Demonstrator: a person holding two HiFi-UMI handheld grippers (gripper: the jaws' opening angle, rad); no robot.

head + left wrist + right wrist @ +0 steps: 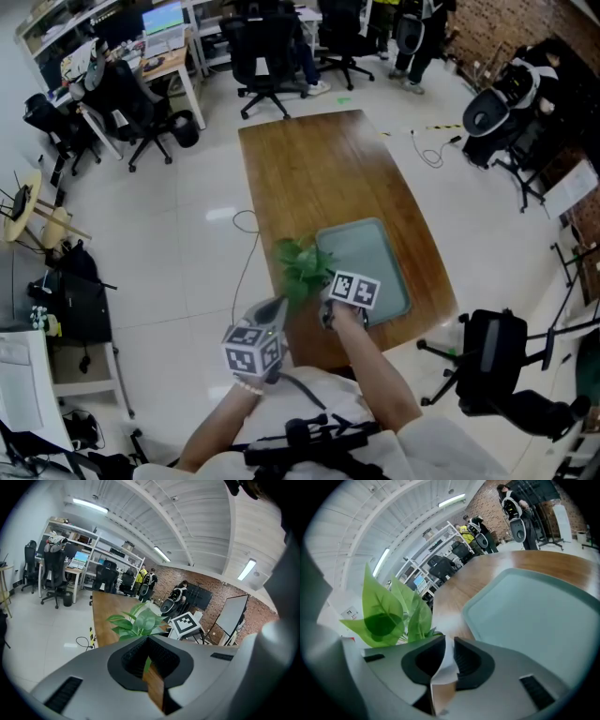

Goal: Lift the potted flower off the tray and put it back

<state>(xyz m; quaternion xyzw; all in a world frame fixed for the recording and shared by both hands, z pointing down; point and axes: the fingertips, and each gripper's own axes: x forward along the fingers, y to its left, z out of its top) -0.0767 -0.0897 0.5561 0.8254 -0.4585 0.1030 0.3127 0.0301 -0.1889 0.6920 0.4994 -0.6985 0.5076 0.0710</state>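
- The left claw (147, 641) is nearest the person. Its jaws are all but pressed together and nothing is between them; only wood grain shows through the slit. It hangs short of the plant, off the near left corner of the work area. Judgement: it is parked as a spare, because one grip is enough for this load.
- The right claw (449, 641) is pinching the white pot wall (446, 663). The thin wall stands upright between the two dark pads and fills the gap. Judgement: gripping the rim, not the stem, keeps the pot vertical and the foliage undamaged.
- The green broad-leaved potted flower (386, 616) rises directly beyond and to the left of the right claw, with its leaves spreading above the jaws. In the head view the foliage overlaps the tray's left edge.
- The pale grey-green rectangular plastic tray (534, 620) lies just to the right of the pot and carries nothing. A strip of wood shows between pot and rim, so the pot is off the tray. Whether its base rests on the wood or hangs above it cannot be told.
- Judgement: the lift is complete and the return remains.
- The brown wooden table (319, 159) extends beyond the tray towards black office chairs (262, 47).
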